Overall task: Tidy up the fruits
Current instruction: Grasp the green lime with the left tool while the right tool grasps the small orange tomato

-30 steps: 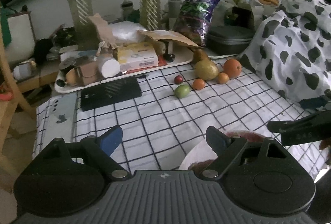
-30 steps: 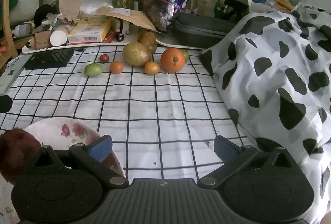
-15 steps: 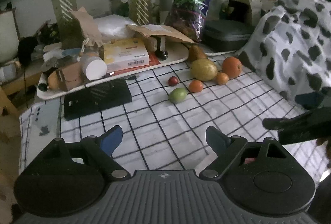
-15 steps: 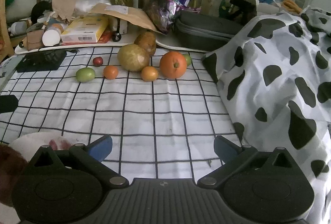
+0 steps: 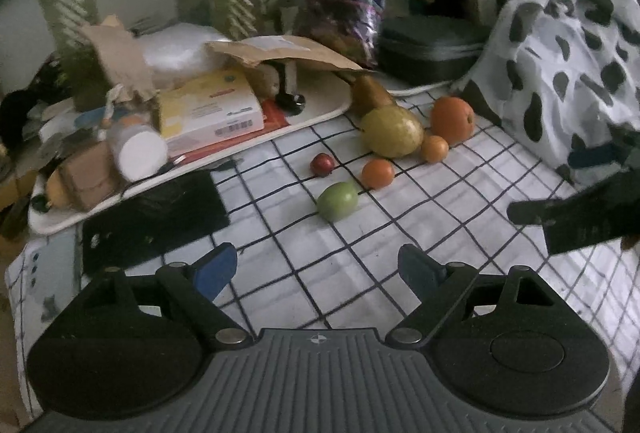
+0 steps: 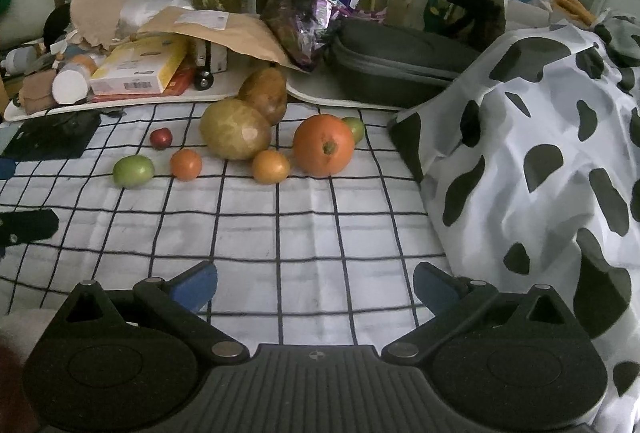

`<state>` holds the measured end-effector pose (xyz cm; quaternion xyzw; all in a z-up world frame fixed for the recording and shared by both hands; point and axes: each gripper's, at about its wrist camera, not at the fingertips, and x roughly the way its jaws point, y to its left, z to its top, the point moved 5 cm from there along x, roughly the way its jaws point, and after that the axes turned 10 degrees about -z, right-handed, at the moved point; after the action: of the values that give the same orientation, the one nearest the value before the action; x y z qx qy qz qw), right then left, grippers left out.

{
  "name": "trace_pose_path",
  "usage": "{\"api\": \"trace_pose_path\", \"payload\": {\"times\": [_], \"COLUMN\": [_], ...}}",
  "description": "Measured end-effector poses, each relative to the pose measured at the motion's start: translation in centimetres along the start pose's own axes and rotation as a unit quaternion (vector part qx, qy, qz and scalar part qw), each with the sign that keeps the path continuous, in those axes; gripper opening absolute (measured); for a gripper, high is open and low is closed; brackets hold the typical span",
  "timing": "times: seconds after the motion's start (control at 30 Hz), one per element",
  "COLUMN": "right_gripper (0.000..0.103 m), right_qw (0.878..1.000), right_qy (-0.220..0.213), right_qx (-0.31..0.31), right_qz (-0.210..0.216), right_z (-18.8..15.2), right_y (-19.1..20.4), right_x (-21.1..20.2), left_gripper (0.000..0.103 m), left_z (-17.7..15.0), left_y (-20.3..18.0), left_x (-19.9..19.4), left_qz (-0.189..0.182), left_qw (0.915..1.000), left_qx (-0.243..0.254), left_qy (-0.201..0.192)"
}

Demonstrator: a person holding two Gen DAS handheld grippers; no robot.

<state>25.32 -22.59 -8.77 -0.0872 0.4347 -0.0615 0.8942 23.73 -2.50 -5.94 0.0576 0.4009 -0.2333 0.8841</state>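
Observation:
Several fruits lie in a cluster on the checked cloth (image 6: 304,225): a green fruit (image 6: 133,171), a small red one (image 6: 161,137), a small orange one (image 6: 186,164), a large yellow-green one (image 6: 235,129), a brown pear (image 6: 265,94), a yellow-orange one (image 6: 270,166), a big orange (image 6: 324,144) and a green one behind it (image 6: 355,128). The same cluster shows in the left wrist view, with the green fruit (image 5: 338,200) nearest. My left gripper (image 5: 318,271) and right gripper (image 6: 316,283) are both open and empty, short of the fruits.
A white tray (image 6: 120,101) with boxes and paper lies behind the fruits. A black pad (image 5: 152,217) lies at the left, a dark case (image 6: 396,61) at the back, a cow-print cloth (image 6: 540,161) at the right. The right gripper's fingers (image 5: 576,221) show in the left view.
Both grippers have moved forward toward the fruits, which look larger now. The patterned plate seen near the grippers earlier has almost dropped out of view.

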Motion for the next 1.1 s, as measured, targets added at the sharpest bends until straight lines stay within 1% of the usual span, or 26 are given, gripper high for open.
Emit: {"api": "trace_pose_path", "payload": {"times": [0.1,0.2,0.23,0.27,0.33,0.4,0.47,0.53,0.63,0.67,0.7,0.73,0.8,0.83,0.87,0.93,1.0,1.1], "right_gripper": [0.103,0.103,0.103,0.103,0.103,0.103,0.103,0.103,0.103,0.103,0.103,0.103,0.103,0.103,0.103,0.103,0.103,0.102], "right_qw": [1.000,1.000,1.000,1.000,1.000,1.000,1.000,1.000,1.000,1.000,1.000,0.999,0.999,0.999,0.999,0.999,0.998,0.996], "right_qy": [0.003,0.005,0.006,0.006,0.006,0.005,0.006,0.007,0.009,0.010,0.010,0.010,0.009,0.008,0.007,0.006,0.006,0.008], "right_qx": [-0.002,-0.007,-0.009,-0.011,-0.014,-0.018,-0.021,-0.024,-0.027,-0.028,-0.029,-0.030,-0.030,-0.029,-0.029,-0.030,-0.029,-0.017], "right_qz": [0.003,0.004,0.005,0.005,0.006,0.007,0.007,0.007,0.004,0.005,0.006,0.007,0.013,0.017,0.021,0.033,0.048,0.082], "right_z": [0.4,0.8,1.0,1.1,1.4,1.6,1.9,2.1,2.3,2.4,2.5,2.5,2.8,2.9,3.0,3.1,3.1,3.0], "right_y": [0.1,0.3,0.3,0.4,0.6,0.7,0.7,0.7,0.6,0.6,0.6,0.6,0.6,0.7,0.8,1.1,1.3,1.6], "right_x": [0.7,1.4,1.6,1.8,2.2,2.5,2.9,3.4,3.9,4.1,4.3,4.4,4.6,4.7,4.7,4.9,5.0,5.2], "left_gripper": [0.088,0.086,0.082,0.080,0.071,0.066,0.065,0.056,0.053,0.049,0.038,0.036,0.035,0.032,0.031,0.030,0.030,0.030], "left_z": [0.4,0.7,0.9,1.0,1.4,1.7,1.9,2.0,1.9,1.9,2.0,2.0,2.0,1.9,1.9,2.0,2.0,2.3], "left_y": [0.1,0.2,0.3,0.3,0.5,0.6,0.6,0.5,0.7,0.6,0.6,0.6,0.6,0.7,0.7,0.9,1.0,1.2], "left_x": [1.1,1.8,2.1,2.4,3.1,3.7,4.4,5.3,6.6,6.8,7.1,7.4,7.9,8.1,8.1,8.2,8.1,7.8], "left_qz": [-0.007,-0.022,-0.027,-0.030,-0.035,-0.040,-0.047,-0.053,-0.059,-0.060,-0.061,-0.064,-0.062,-0.063,-0.068,-0.071,-0.068,-0.063], "left_qw": [0.9996,0.9986,0.9982,0.9980,0.9976,0.9972,0.9965,0.9959,0.9951,0.9947,0.9942,0.9938,0.9936,0.9933,0.9931,0.9933,0.9936,0.9944], "left_qx": [0.027,0.046,0.050,0.052,0.055,0.060,0.067,0.072,0.080,0.083,0.088,0.091,0.094,0.096,0.095,0.091,0.090,0.084], "left_qy": [-0.002,-0.015,-0.019,-0.020,-0.023,-0.022,-0.020,-0.014,-0.003,-0.003,-0.002,0.001,0.004,0.007,0.005,0.006,0.007,0.002]}}
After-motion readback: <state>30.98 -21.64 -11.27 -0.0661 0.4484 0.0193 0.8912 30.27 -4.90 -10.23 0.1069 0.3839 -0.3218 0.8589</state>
